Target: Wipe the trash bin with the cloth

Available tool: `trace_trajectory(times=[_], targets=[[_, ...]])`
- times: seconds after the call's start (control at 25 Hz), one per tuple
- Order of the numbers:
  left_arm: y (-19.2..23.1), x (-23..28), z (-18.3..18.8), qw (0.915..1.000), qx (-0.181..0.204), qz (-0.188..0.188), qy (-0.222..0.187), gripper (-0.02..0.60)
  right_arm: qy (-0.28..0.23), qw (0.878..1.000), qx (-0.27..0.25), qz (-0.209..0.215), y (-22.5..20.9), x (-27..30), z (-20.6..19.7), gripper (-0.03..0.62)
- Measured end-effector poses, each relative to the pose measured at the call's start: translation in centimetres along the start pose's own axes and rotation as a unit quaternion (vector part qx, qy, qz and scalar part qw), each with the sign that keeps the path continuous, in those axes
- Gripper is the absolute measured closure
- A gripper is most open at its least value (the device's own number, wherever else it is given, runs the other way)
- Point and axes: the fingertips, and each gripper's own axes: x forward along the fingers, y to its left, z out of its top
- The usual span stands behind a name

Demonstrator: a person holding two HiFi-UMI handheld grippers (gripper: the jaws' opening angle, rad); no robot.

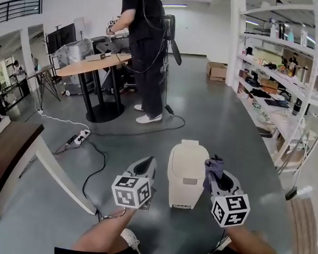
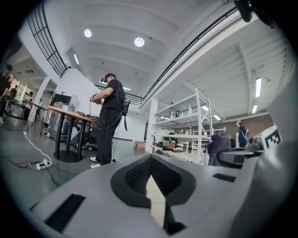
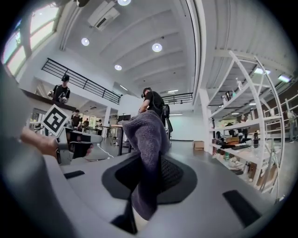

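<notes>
The bin [image 1: 187, 169] stands upright on the floor [image 1: 230, 123], lid down, near me and between my two tools in the head view. Nothing is touching it.

The cloth [image 1: 214, 166] is in the right gripper [image 1: 212, 175]. The jaws are closed on a fold of it. Most of the fabric stands bunched above the tips, and a short tail hangs below them. It appears just right of the bin's top edge, but I cannot tell whether it is at the same height. I judge it clear of the bin.

The left gripper [image 1: 149, 162] is at the bin's left. Its jaws are together and hold nothing.

Both tools point out across the room, not down at the bin. I judge that wiping has not begun.

Fault conditions from this state:
- Cloth pulls out. Cause: the grip is on one fold only, and drag across the lid loads that fold.
- Bare jaw scrapes the plastic. Cause: the bunch sits above the tips, so a tip may meet the bin before the fabric does.
- Bin slides or tips. Cause: it looks light and stands unbraced, and the left gripper is not steadying it.
- Snag underfoot. Cause: a cable [image 1: 104, 159] loops on the floor at near left.

The shelves [image 1: 280, 105] at right and the person [image 1: 145, 47] at the far table [image 1: 95, 64] are well apart.
</notes>
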Motion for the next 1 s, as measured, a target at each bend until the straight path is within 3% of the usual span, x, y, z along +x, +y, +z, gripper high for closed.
trace_trajectory(times=[0.12, 0.24, 0.32, 0.6, 1.0], targets=[[-1.6, -0.6, 0.2, 1.0, 0.005, 0.004, -0.003, 0.583, -0.006, 0.999, 0.009, -0.047, -2.6, -1.3, -0.3, 0.52], [-4.2, -1.1, 0.2, 0.9963, 0.084, 0.005, -0.015, 0.583, -0.01, 0.997, 0.002, -0.076, -4.0, -2.5, -0.7, 0.52], [-5.6, -1.4, -0.3, 0.9939, 0.109, -0.003, -0.014, 0.583, -0.005, 0.997, -0.001, -0.08, -4.0, -3.2, -1.2, 0.52], [-8.0, -2.8, -1.7, 0.9982, 0.06, -0.004, 0.0, 0.584, -0.003, 0.998, -0.007, -0.066, -3.2, -6.2, -1.9, 0.52], [-8.6, -5.9, -3.3, 0.9983, 0.055, 0.02, 0.009, 0.583, -0.019, 0.999, 0.003, -0.038, -0.2, -7.1, -1.7, 0.52]])
